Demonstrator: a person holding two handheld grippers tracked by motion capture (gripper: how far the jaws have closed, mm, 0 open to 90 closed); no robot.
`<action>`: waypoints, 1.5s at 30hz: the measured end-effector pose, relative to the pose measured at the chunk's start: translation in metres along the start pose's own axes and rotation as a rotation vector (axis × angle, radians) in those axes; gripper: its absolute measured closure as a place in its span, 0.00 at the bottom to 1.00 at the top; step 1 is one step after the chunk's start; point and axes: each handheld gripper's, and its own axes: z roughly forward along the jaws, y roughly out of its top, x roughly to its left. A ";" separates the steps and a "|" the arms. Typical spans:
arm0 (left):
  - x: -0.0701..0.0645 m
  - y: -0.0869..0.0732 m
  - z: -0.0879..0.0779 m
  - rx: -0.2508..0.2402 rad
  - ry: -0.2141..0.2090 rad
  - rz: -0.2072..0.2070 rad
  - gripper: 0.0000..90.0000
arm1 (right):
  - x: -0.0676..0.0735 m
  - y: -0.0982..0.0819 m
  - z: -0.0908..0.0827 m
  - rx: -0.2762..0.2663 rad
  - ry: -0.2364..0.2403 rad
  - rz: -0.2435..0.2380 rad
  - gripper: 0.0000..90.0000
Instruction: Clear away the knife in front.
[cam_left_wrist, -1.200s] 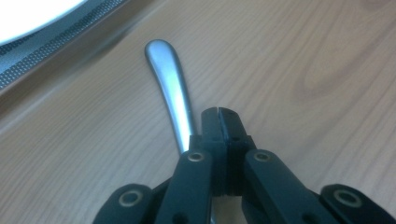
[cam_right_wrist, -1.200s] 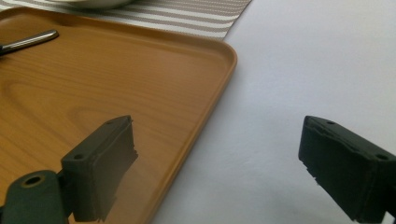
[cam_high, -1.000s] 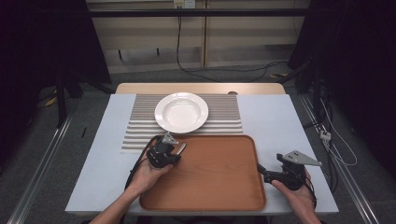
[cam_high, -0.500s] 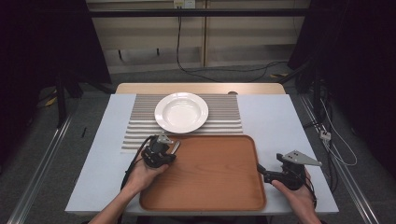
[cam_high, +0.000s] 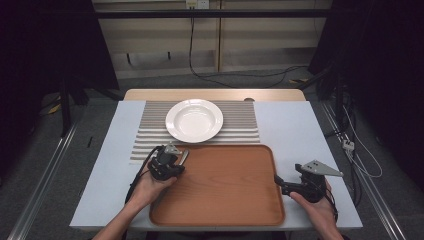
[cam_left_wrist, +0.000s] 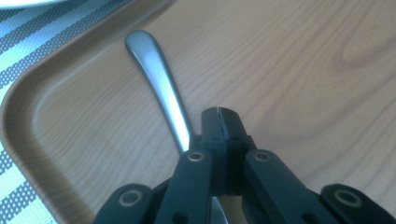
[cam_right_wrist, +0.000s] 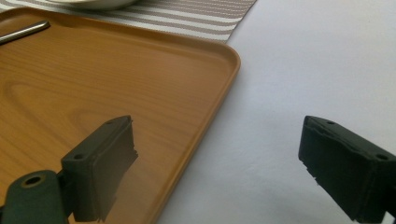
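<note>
One metal utensil handle (cam_left_wrist: 156, 79) beside clenched left gripper (cam_left_wrist: 219, 112), near tray (cam_high: 220, 210) corner rim; right gripper (cam_right_wrist: 217, 163) released, straddling tray edge.

Dark room, grey floor (cam_high: 60, 165), cables (cam_high: 200, 75), pale wall panels (cam_high: 165, 45)

Pale table (cam_high: 300, 130), striped placemat (cam_high: 150, 135) at back, wooden tray (cam_high: 225, 185) in front

No text, label, brand or number can be read anywhere. The tray (cam_high: 225, 185), plate (cam_high: 194, 120) and mat (cam_high: 240, 125) bear none.
</note>
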 end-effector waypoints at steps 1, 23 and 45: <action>0.001 -0.001 -0.001 0.000 0.003 -0.005 1.00 | 0.001 0.000 0.000 0.001 0.000 0.000 0.12; 0.023 -0.022 -0.017 -0.003 -0.020 -0.045 1.00 | 0.000 0.000 0.002 0.009 -0.004 0.006 0.12; 0.021 -0.020 -0.035 -0.225 0.070 -0.107 0.28 | 0.000 0.000 0.003 0.009 0.001 0.008 0.12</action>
